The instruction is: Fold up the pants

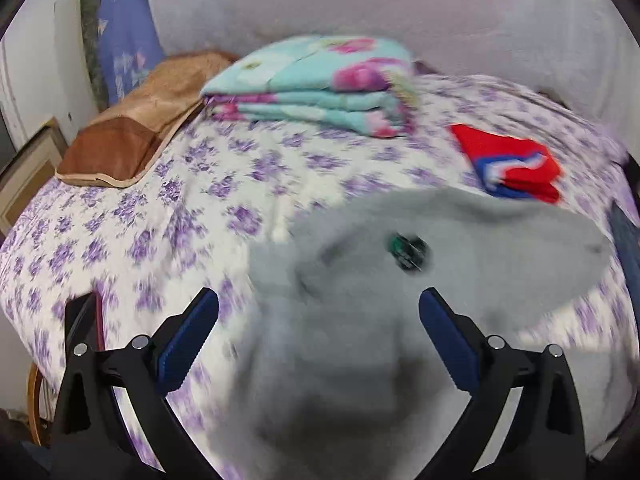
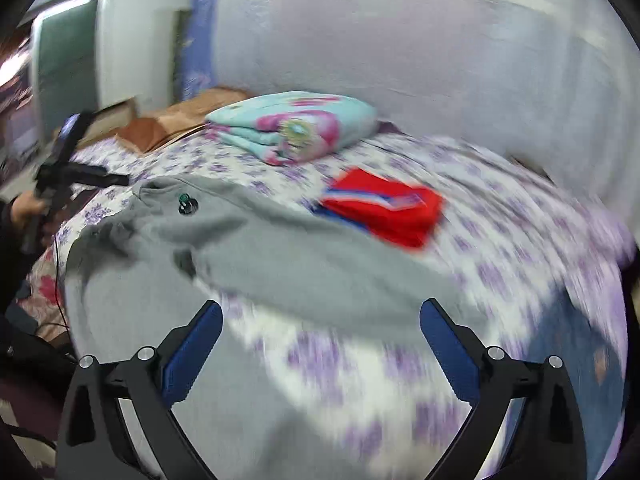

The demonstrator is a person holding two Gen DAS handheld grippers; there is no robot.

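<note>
1. Pants (image 1: 340,300) of plain grey fleece lie spread on the bed (image 1: 120,220), directly ahead of and beneath the left gripper (image 1: 319,304), whose blue-padded jaws stand wide apart with nothing between them.
2. Their cloth looks soft and thick, rumpled into a few broad folds; motion blur hides any finer detail.
3. A small dark green emblem (image 1: 407,251) sits on the fabric just beyond the left gripper's fingertips, slightly toward its right finger.
4. From the right wrist view, the pants (image 2: 280,264) stretch across in front of the right gripper (image 2: 321,316), running from beside its left finger out ahead toward the right; the emblem (image 2: 186,203) shows near the far left end.
5. The right gripper is likewise released, its jaws spread wide, with bare purple-flowered bedsheet (image 2: 320,380) showing between them.
6. Ahead of both grippers and to the right, a folded red and blue garment (image 1: 510,164) lies on the bed, just beyond the pants' far edge.
7. Farther ahead rests a folded turquoise blanket with pink flowers (image 1: 316,84), and left of it a brown pillow (image 1: 132,128).
8. The left gripper itself (image 2: 60,176) appears at the far left of the right wrist view, held in a hand (image 2: 26,208) above the bed's edge.
</note>
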